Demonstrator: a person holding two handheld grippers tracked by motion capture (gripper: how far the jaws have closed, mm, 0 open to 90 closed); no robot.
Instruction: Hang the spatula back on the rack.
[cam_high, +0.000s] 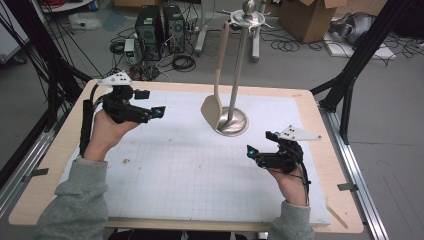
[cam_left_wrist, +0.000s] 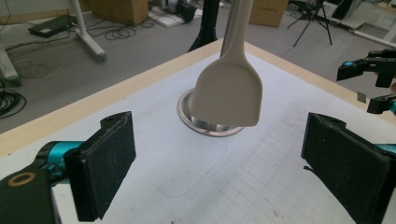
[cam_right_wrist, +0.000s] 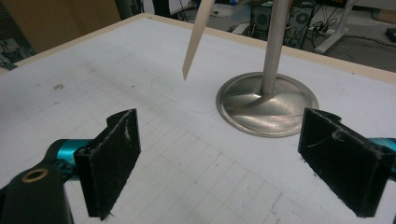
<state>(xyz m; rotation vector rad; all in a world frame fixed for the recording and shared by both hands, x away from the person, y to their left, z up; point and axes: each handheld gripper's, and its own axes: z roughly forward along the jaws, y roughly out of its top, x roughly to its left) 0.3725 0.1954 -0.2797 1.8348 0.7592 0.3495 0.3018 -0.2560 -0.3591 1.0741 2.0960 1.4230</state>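
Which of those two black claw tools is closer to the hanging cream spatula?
The left gripper: it points at the spatula from nearby, jaws open, while the right gripper sits farther back, nearer the person.

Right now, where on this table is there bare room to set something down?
The white mat lies bare between the left gripper and the right gripper, and all along the near edge. It is crowded only toward the far middle, where the hanging spatula dangles by the stand's round metal base.
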